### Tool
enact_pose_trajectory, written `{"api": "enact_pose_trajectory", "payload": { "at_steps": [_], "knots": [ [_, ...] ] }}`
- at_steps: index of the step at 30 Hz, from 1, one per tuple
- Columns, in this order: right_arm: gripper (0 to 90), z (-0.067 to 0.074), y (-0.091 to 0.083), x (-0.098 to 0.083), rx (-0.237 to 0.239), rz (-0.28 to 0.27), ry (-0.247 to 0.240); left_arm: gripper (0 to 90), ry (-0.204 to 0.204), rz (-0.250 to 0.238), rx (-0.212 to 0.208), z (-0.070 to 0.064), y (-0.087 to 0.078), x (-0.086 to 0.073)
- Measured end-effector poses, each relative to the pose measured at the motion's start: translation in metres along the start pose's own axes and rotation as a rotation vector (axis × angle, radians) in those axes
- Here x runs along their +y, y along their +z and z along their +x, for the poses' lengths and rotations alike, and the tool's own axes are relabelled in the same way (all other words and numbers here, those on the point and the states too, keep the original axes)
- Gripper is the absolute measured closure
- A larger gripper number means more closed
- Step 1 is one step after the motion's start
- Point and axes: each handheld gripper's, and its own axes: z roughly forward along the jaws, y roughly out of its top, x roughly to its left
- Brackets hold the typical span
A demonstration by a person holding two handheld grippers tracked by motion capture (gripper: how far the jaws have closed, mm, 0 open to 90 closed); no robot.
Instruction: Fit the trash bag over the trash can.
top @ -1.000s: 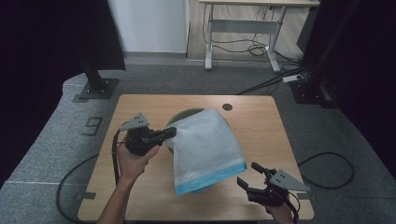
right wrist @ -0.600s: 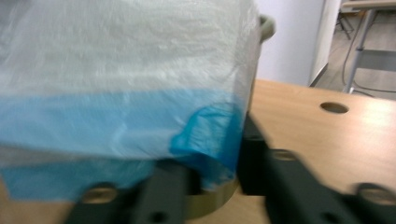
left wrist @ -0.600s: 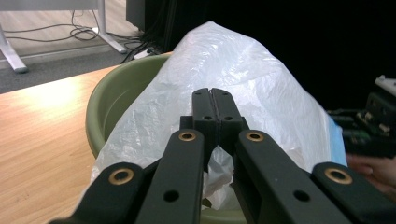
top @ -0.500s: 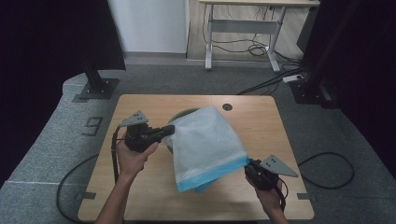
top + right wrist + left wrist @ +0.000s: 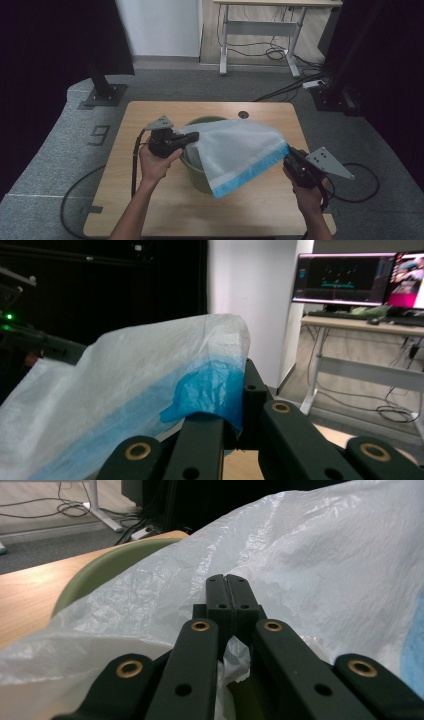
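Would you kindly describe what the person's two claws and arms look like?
Both the left claw and right claw are black, each topped by a grey three-cornered plate with small holes. The jaws carry brass-coloured rivets. A black cable trails from each. The forearms are bare, without sleeves.

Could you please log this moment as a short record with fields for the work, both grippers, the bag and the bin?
work: lining the bin with the bag
left gripper: shut on the bag's white edge
right gripper: shut on the blue corner
bag: stretched between both grippers, above the bin
bin: green, on the table, partly covered
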Motion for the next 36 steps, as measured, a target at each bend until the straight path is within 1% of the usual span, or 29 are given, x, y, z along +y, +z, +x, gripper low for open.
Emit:
{"api": "enact_pose_trajectory", "payload": {
  "at_steps": [2,4,7,8,9,10,13,16,19,20,21,23,24,25,26,29,32,34,36],
  "knots": [
    [88.7,0.000,-0.002,0.001,-0.001,-0.008,0.004,89.7,0.008,0.009,0.009,-0.001,0.002,0.000],
    [88.7,0.000,-0.002,-0.001,0.002,-0.008,0.003,89.7,0.008,0.022,0.012,-0.001,0.004,-0.002],
    [88.7,0.000,-0.001,-0.004,0.018,-0.005,0.013,89.5,0.007,0.033,0.018,0.000,0.003,-0.004],
    [88.7,0.001,0.000,-0.005,0.027,-0.005,0.017,88.9,0.011,0.037,0.010,-0.001,0.001,-0.004],
    [88.7,0.002,0.001,-0.006,0.039,-0.002,0.017,85.4,0.016,0.045,-0.008,-0.002,-0.001,-0.004],
    [88.7,0.004,0.002,-0.007,0.048,0.004,0.011,81.3,0.027,0.036,-0.012,-0.004,-0.004,-0.004],
    [88.7,0.010,0.007,-0.009,0.070,0.025,-0.007,67.5,0.067,0.006,0.000,-0.013,-0.017,-0.001],
    [88.7,0.015,0.012,-0.009,0.079,0.040,-0.021,56.5,0.103,0.002,0.007,-0.022,-0.029,0.003],
    [88.6,0.017,0.013,-0.009,0.081,0.046,-0.025,49.2,0.111,-0.026,0.018,-0.025,-0.041,0.004],
    [88.7,0.016,0.012,-0.008,0.080,0.048,-0.025,47.2,0.114,-0.036,0.013,-0.026,-0.045,0.003],
    [88.7,0.015,0.012,-0.008,0.078,0.051,-0.024,46.2,0.121,-0.042,0.007,-0.027,-0.047,0.003],
    [88.7,0.014,0.010,-0.008,0.079,0.056,-0.018,44.8,0.145,-0.045,0.021,-0.031,-0.049,0.004],
    [88.7,0.014,0.010,-0.008,0.079,0.059,-0.022,44.7,0.154,-0.053,0.028,-0.033,-0.050,0.004],
    [88.7,0.014,0.010,-0.007,0.080,0.063,-0.026,44.4,0.154,-0.053,0.028,-0.033,-0.050,0.004],
    [88.7,0.015,0.010,-0.007,0.084,0.067,-0.029,43.6,0.166,-0.066,0.034,-0.037,-0.050,0.006],
    [88.7,0.017,0.011,-0.006,0.089,0.079,-0.042,41.9,0.186,-0.083,0.045,-0.042,-0.051,0.009],
    [88.6,0.015,0.010,-0.006,0.090,0.086,-0.043,40.5,0.187,-0.086,0.054,-0.042,-0.053,0.010],
    [88.6,0.012,0.009,-0.008,0.084,0.092,-0.035,39.8,0.185,-0.086,0.064,-0.041,-0.056,0.010],
    [88.7,0.008,0.007,-0.011,0.077,0.095,-0.029,39.6,0.175,-0.095,0.066,-0.038,-0.058,0.009]
  ]
}}
